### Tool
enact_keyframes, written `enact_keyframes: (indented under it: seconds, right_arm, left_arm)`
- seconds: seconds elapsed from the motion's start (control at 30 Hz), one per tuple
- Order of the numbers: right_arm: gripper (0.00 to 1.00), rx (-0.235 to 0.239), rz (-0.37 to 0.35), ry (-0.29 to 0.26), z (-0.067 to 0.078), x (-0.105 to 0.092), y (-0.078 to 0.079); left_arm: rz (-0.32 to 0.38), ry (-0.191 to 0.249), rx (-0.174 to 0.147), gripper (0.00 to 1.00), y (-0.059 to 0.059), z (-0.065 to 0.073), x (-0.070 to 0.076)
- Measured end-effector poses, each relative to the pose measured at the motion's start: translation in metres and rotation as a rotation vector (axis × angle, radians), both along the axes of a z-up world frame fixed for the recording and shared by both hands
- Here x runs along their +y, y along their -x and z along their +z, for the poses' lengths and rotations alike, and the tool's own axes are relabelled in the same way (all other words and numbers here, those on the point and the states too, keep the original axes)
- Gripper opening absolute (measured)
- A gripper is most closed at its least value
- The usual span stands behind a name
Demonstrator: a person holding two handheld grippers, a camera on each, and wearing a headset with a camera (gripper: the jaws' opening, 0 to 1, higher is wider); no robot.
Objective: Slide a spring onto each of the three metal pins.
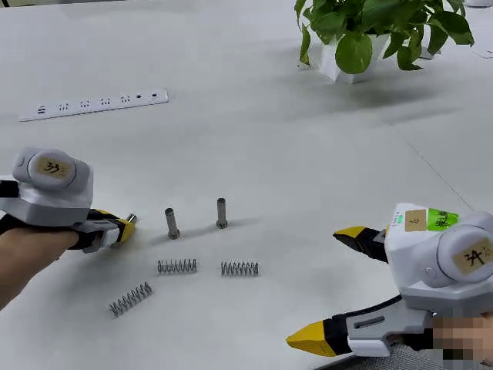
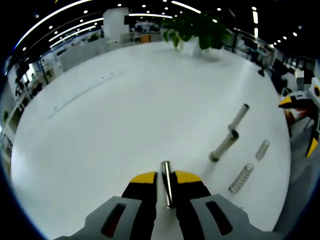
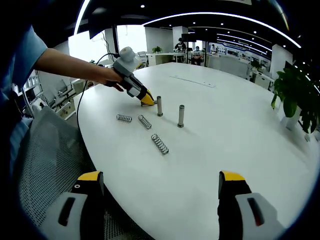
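The right gripper [image 1: 330,285] sits closest, low at the right of the head view, its yellow-tipped jaws spread wide with nothing between them. A round tan sticker on its body reads "34". A green sticker and a small tan one beside it carry writing too small to read. The left gripper [image 1: 122,230], marked "33" on a similar round sticker, is low over the white surface [image 1: 269,154] at the left. Its jaws are closed on a metal pin [image 2: 167,189] that pokes out past the tips. Just to its right two more pins stand upright and apart from each other, the nearer pin [image 1: 172,223] and the farther pin [image 1: 221,213]. In front of them three springs lie flat and loose: a left spring [image 1: 130,299], a middle spring [image 1: 177,266] and a right spring [image 1: 239,268]. Farther back are a white power strip [image 1: 94,104] and a potted plant [image 1: 377,31].
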State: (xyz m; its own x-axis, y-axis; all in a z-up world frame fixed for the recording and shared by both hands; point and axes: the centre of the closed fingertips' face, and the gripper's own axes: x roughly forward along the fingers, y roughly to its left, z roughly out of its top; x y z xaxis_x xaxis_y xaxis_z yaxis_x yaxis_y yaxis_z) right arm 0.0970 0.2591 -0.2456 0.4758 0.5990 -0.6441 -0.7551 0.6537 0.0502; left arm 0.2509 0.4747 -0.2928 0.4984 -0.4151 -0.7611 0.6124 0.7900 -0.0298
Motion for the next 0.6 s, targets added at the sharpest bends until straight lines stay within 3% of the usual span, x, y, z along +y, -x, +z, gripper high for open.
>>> enact_keyframes:
  seconds: [0.37, 0.6]
  right_arm:
    - [0.97, -0.003, -0.006, -0.001, -0.0007, 0.0002, 0.0009]
    - [0.96, -0.013, -0.025, -0.002, 0.0017, -0.0049, -0.0022]
  left_arm:
    - [-0.034, -0.101, 0.024, 0.12, -0.0008, -0.0029, -0.0016]
    - [-0.002, -0.112, 0.026, 0.09, -0.0029, -0.0028, 0.0028]
